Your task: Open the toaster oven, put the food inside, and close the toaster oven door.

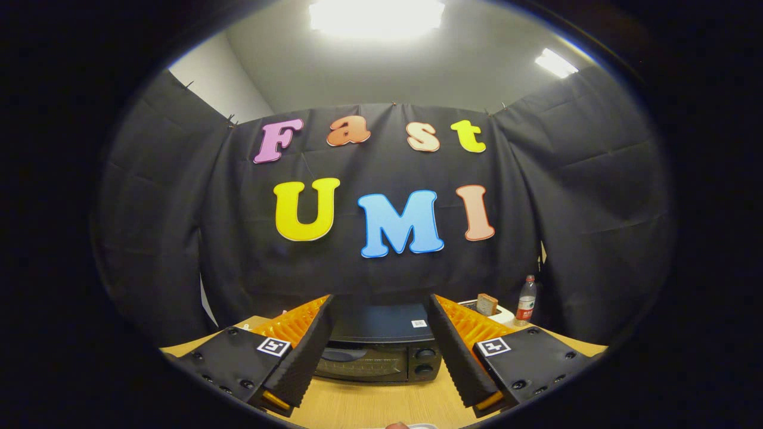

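A black toaster oven (381, 348) stands on the wooden table (381, 405), its glass door shut and its knobs on the right side of the front. It shows beyond my gripper (381, 339), in the gap between the two fingers. The fingers are spread wide apart with nothing between them, so the gripper is open and held some way back from the oven. A brownish piece of food (487, 304) sits on a white thing (501, 313) behind and to the right of the oven, past my right finger.
A plastic bottle (526, 300) with a red label stands at the back right, next to the white thing. The booth's black cloth wall closes off the back and both sides of the table.
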The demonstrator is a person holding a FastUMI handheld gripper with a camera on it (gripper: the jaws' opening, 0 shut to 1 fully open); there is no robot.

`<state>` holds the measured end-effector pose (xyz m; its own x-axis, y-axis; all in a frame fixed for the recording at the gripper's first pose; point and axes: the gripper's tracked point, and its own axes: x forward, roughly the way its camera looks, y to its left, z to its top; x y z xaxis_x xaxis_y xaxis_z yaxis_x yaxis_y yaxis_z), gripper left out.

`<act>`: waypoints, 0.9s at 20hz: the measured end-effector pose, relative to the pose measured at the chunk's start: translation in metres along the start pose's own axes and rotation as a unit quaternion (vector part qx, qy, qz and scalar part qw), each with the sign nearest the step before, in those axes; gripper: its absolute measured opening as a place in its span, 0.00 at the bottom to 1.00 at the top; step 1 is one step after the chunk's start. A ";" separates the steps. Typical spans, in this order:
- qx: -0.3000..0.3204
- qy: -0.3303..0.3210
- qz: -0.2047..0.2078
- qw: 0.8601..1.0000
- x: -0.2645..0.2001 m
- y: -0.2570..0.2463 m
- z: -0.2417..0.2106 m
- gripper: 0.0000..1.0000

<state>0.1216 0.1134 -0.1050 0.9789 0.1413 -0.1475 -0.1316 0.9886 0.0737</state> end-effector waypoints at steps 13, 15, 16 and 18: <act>0.013 0.071 0.046 0.996 0.095 0.077 -0.089 0.98; 0.009 0.080 0.047 0.996 0.102 0.084 -0.102 0.98; 0.006 0.085 0.047 0.995 0.106 0.086 -0.108 0.98; 0.002 0.096 0.043 0.994 0.110 0.088 -0.121 0.98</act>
<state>0.1986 0.2225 -0.2344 0.9158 0.2335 -0.3269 -0.2130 0.9721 0.0977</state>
